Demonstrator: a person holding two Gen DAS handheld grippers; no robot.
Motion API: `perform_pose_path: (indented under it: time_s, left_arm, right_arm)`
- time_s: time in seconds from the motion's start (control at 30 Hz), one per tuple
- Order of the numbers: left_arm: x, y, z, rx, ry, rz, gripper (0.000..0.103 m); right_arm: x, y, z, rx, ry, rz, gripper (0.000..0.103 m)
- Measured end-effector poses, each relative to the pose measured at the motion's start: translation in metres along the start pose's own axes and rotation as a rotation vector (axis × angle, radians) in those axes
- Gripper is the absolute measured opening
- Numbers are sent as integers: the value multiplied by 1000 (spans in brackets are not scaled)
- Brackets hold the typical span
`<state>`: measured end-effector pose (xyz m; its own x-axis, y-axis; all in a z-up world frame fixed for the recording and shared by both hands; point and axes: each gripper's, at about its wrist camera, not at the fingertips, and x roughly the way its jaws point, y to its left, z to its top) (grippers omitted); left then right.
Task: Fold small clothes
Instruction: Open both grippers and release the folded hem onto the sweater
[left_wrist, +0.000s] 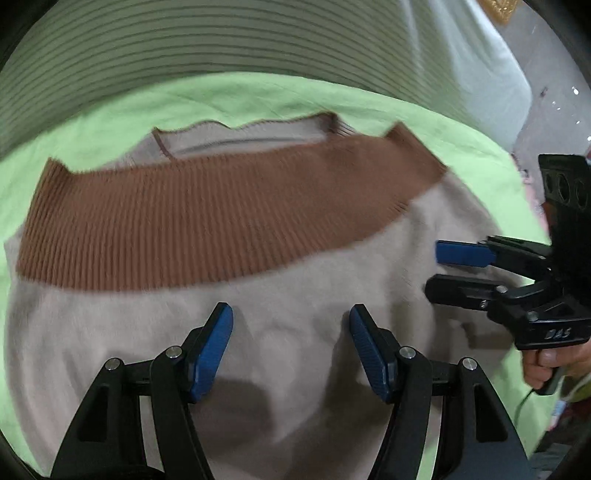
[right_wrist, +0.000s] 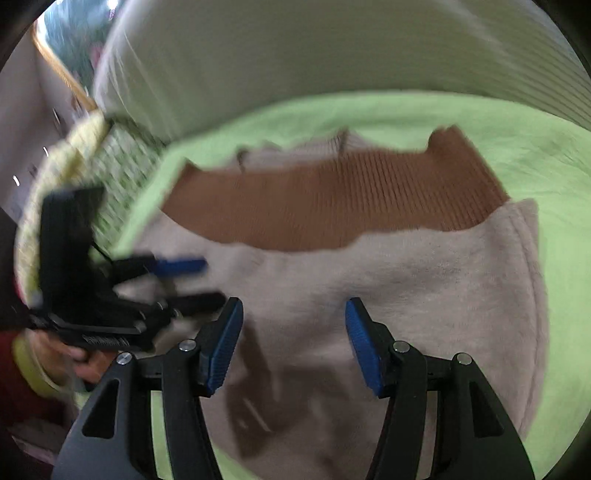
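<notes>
Across the lower part of the left wrist view, the left gripper (left_wrist: 291, 334) hangs over the pale pinkish-beige sweater (left_wrist: 295, 332), its blue-padded fingers (left_wrist: 212, 350) spread wide with only fabric below them and nothing clasped between. Beyond the fingers, the sweater's brown ribbed band (left_wrist: 221, 221) runs as a long strip from the left of the frame to the upper right, so the garment's long axis lies crosswise to the camera; a wavy-edged pale layer shows just past the band at upper centre. All of this lies on a light green cloth (left_wrist: 258, 96), with striped bedding (left_wrist: 221, 37) curving across the top. At the right edge, the right gripper (left_wrist: 437, 271) reaches in from the side, one blue pad above one black finger, jaws parted, tips over the sweater's right edge; whether they touch it is unclear. White lettering on its black body is too blurred to read. A hand (left_wrist: 546, 363) grips its handle below. From the right wrist view, heavily blurred, the left gripper (right_wrist: 208, 282) enters at the left, jaws apart, while the right gripper (right_wrist: 293, 328) holds its fingers wide over the sweater (right_wrist: 406, 288), gripping nothing.
</notes>
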<state>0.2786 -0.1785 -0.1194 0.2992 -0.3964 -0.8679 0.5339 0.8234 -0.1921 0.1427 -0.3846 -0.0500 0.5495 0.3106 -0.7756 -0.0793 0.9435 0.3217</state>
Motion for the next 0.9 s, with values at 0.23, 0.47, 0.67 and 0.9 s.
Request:
perform_pose_path:
  time_s: [0.23,0.47,0.67,0.9]
  left_arm:
    - [19,41,44,-100,-51,158,54]
    - [2,72,44,-192,-92,214,45]
    - [-58,67,5,-270,-168,155,65]
    - [-71,82,-58,-275,-87,214,66]
  right_arm:
    - [5,-63,40,132,-113,-216,58]
    - [-25,-59,32,181,-186,-203,58]
    - [-57,-39,-4,220,-231,-95,59]
    - [-46,2,-47,117,-143,-138,59]
